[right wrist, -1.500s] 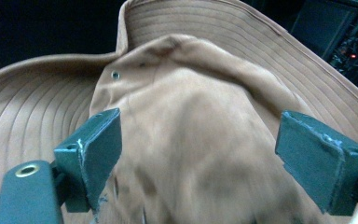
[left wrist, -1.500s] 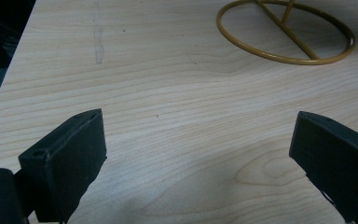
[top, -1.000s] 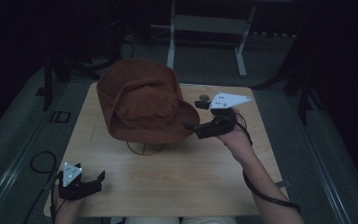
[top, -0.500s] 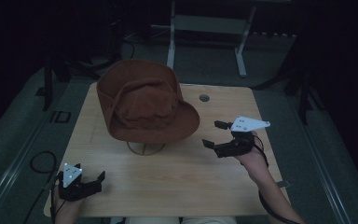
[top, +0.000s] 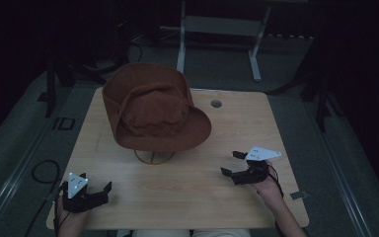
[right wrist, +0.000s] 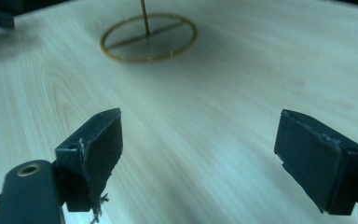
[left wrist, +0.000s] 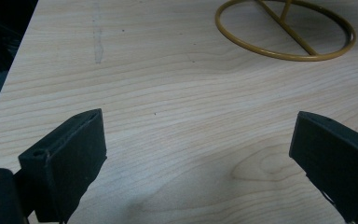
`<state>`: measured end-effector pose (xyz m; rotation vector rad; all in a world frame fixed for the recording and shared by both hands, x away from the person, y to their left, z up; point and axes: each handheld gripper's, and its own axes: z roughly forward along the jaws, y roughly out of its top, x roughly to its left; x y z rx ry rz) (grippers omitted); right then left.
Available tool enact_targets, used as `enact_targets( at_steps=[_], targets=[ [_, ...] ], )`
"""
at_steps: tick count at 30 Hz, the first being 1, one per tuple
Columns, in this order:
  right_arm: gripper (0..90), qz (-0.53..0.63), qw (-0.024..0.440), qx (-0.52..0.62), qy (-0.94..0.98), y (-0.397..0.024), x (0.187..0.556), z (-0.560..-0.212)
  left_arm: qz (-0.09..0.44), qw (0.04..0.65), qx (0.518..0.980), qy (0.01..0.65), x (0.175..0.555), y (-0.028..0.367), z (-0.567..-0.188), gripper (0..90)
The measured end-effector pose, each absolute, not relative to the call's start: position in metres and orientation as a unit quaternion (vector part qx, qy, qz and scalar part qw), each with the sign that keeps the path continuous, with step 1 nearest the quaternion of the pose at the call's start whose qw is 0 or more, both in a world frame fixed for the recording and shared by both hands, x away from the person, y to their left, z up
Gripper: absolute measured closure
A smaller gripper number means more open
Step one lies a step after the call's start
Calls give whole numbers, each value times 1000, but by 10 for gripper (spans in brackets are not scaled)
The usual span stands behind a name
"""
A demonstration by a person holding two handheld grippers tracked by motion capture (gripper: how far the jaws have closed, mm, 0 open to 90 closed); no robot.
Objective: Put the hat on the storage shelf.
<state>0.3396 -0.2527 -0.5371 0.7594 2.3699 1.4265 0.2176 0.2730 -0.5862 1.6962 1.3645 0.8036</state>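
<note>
Brown brimmed hat sat on gold wire stand, mid bench. Left claw & right claw both apart, empty, near front edge, well clear of hat. Risk: stand light, narrow base; brim knock w/ claw could tip hat off.

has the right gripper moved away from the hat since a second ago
Yes. The right gripper has pulled back from the hat brim toward the table's near right edge.

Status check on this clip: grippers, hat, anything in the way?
Left gripper open, empty, near table edge. Right gripper open, empty, apart from the hat. Hat sits on its wire stand. Nothing in the way.
</note>
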Motion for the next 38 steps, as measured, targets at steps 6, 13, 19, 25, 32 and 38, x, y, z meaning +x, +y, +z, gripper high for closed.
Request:
enact_targets(
  at_steps=[6, 13, 19, 25, 32, 38],
  targets=[
    [141, 494, 139, 279, 812, -265, 335, -552, 320, 399, 670, 538, 217, 273, -586, 43],
    [138, 486, 153, 294, 809, -281, 327, -563, 322, 398, 672, 536, 217, 272, -586, 43],
    [138, 469, 171, 298, 814, -293, 317, -566, 321, 398, 673, 534, 217, 272, -587, 43],
    [138, 469, 182, 310, 807, -307, 308, -568, 321, 399, 673, 533, 217, 272, -587, 43],
    [139, 466, 199, 312, 804, -316, 306, -569, 324, 398, 672, 533, 217, 272, -586, 43],
    [139, 455, 203, 306, 811, -313, 306, -571, 322, 403, 670, 534, 216, 272, -586, 43]
  ],
)
